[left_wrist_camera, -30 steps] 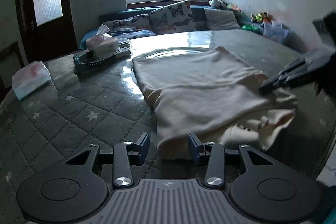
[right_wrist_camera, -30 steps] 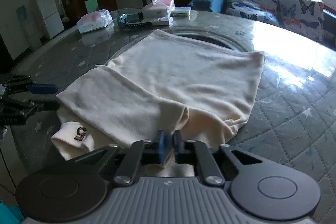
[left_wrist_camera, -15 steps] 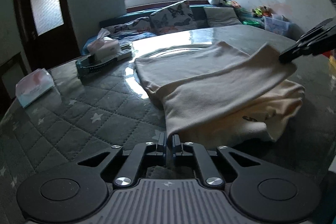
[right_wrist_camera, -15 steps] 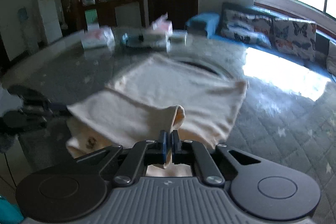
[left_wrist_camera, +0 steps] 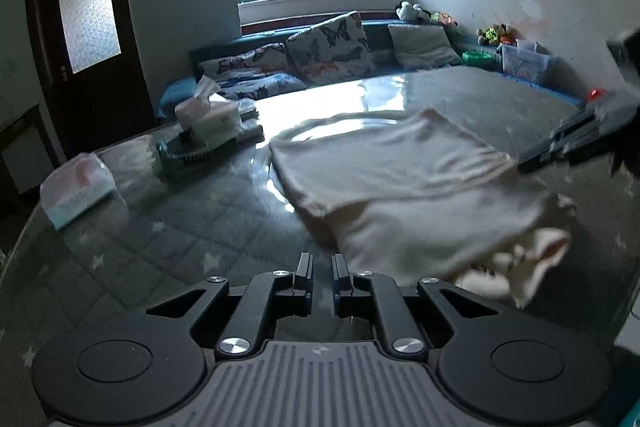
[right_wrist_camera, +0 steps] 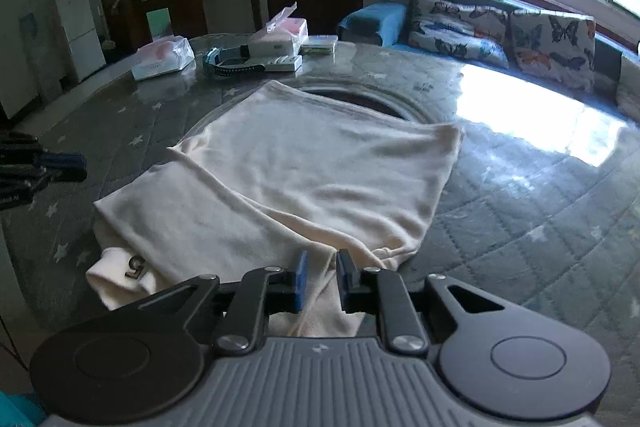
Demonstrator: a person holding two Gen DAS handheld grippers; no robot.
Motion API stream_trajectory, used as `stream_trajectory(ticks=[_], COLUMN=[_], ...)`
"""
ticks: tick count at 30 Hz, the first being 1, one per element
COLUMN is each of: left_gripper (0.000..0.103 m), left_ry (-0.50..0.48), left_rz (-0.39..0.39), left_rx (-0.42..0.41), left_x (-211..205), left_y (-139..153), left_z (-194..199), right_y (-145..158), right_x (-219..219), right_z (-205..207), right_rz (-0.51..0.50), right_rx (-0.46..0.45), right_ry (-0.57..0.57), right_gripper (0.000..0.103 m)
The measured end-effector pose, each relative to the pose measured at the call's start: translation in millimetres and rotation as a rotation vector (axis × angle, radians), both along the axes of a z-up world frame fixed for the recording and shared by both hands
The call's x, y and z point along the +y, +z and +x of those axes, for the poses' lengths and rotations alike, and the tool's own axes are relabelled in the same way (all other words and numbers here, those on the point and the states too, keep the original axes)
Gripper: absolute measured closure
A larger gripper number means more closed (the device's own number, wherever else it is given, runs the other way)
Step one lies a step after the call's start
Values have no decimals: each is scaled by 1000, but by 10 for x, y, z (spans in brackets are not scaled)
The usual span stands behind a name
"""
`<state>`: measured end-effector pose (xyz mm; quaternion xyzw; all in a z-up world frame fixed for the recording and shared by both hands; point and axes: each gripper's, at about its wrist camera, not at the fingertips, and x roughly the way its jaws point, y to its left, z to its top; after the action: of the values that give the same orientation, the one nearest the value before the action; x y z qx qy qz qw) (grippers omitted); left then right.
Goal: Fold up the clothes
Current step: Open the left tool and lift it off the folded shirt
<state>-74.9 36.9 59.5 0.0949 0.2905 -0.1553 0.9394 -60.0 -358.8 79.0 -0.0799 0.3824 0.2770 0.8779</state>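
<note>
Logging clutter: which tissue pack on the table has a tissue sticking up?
The white tissue box beside the dark comb-like tray; the plastic-wrapped pack near the table edge shows none.

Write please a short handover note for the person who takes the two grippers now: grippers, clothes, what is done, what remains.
Left gripper: open, empty, over the quilted table cover, just beside the cream garment.
Right gripper: open, the garment's near edge lies between its fingers, not clamped.
Garment: flat on the table, one layer folded over, a cuff with a small logo sticks out.
Left to do: tuck the cuff in, make the remaining folds.
</note>
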Motion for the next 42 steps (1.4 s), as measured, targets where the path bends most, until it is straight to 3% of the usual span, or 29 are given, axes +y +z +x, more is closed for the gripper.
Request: stream_trajectory(ticks=[4,6,8,9,12,16,20,26,28,30,33,35,37,38,39,42], left_gripper=[92,87,85,85,85,86,85,84,75,61,61,61,72,87,95,100], left_ry=[-54,-79,-95,-98,-89,-59,-33,-50,-75,-97,-117,-128,-141,-144,-148,-125], left_rz=[15,29,33,36,66,83,89,41,34,36,44,54,66,70,73,95], left_rx=[-23,-25,-13,-8,-1,16,29,8,2,-3,15,27,30,25,19,-23], left_x=[-216,-327,-416,-452,-521,-491,-410,-370,-429,-494,-556,-574,-583,-585,-586,-586], left_y=[-8,-42,-89,-116,-202,-293,-355,-217,-202,-206,-265,-310,-351,-362,-370,-356], left_z=[184,295,421,482,611,679,703,655,657,669,739,785,809,805,795,746], right_y=[-93,-139,-167,-155,-76,21,-87,-17,-29,-85,-193,-213,-186,-161,-127,-51], right_x=[6,9,12,12,25,-6,-69,-159,-147,-94,-23,2,27,37,44,60], right_z=[60,90,108,103,64,46,121,103,112,136,178,181,157,138,115,61], right_rz=[11,17,21,20,17,20,11,80,105,91,64,57,42,39,38,36], right_rx=[17,25,28,21,-23,-69,-28,-18,3,19,38,43,23,9,-9,-53], right_ry=[-15,-22,-28,-28,-28,-56,-76,-72,-55,-39,-43,-40,-35,-33,-32,-33], right_gripper=[87,88,91,97,101,101,100,92,79,79,80,89,95,96,96,96])
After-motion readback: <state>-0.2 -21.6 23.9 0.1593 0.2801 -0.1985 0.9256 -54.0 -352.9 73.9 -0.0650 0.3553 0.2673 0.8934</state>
